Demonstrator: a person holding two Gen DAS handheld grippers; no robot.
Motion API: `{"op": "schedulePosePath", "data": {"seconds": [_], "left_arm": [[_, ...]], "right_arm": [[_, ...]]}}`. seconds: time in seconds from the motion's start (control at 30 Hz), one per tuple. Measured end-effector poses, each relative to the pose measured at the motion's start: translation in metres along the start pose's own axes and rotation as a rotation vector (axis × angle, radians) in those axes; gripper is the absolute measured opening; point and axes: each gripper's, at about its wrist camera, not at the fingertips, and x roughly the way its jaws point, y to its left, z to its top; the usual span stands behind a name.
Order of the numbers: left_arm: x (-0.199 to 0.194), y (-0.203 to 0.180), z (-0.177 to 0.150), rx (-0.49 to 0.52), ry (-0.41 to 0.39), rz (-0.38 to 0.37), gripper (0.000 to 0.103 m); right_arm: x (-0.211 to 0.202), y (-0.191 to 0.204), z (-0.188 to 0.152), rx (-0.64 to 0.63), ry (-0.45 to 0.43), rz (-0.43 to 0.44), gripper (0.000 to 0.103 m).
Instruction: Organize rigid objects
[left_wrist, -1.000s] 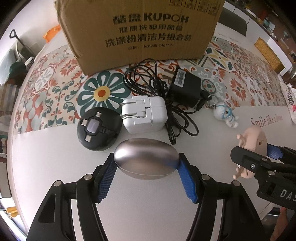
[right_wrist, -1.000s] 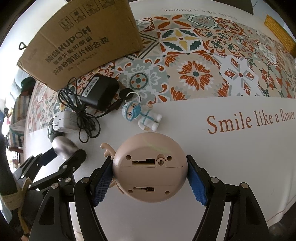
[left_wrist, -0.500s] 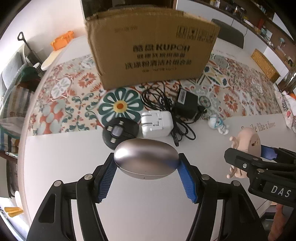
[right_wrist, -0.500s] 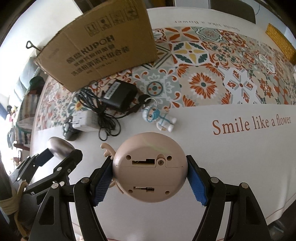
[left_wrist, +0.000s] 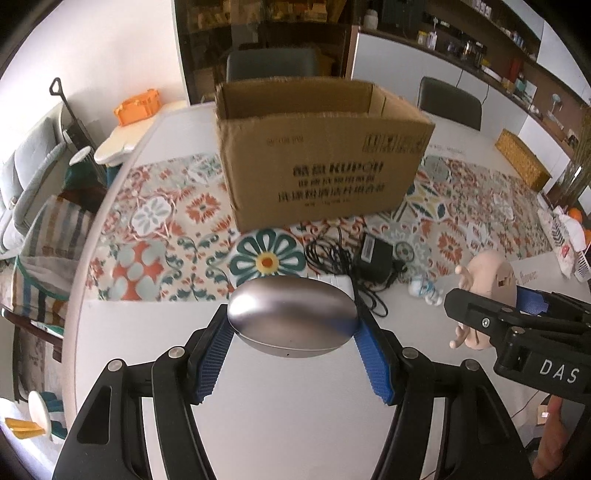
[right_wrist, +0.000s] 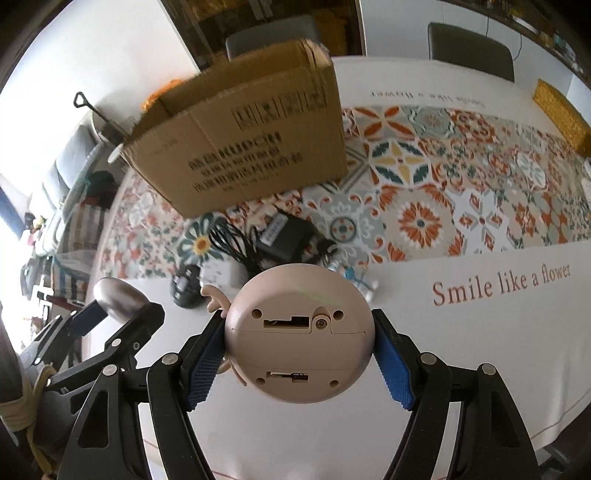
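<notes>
The left gripper (left_wrist: 293, 328) clamps a silver oval case (left_wrist: 291, 317) between its blue pads, above the white table (left_wrist: 155, 332). Beyond it stands an open cardboard box (left_wrist: 317, 162) on a patterned runner (left_wrist: 155, 221). A black adapter (left_wrist: 375, 254) with tangled cord (left_wrist: 328, 254) lies before the box. At right, the right gripper (left_wrist: 491, 295) holds a tan round toy (left_wrist: 487, 269).

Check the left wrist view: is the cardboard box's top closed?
No. The cardboard box stands with its top open, its inner walls visible beyond the silver oval case held in the left gripper.
</notes>
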Motion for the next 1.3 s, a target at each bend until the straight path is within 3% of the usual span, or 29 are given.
{"op": "schedulePosePath", "data": {"seconds": [0.9,1.3], "left_arm": [[-0.048,0.013,0.09,-0.004,-0.235,0.024,0.065],[-0.045,0.013,0.134,0.002,-0.284,0.031,0.065]], "right_arm": [[-0.058,0.029,0.083,-0.059,-0.255,0.063,0.074],[-0.069,0.035,0.126,-0.089,-0.332,0.072,0.074]]}}
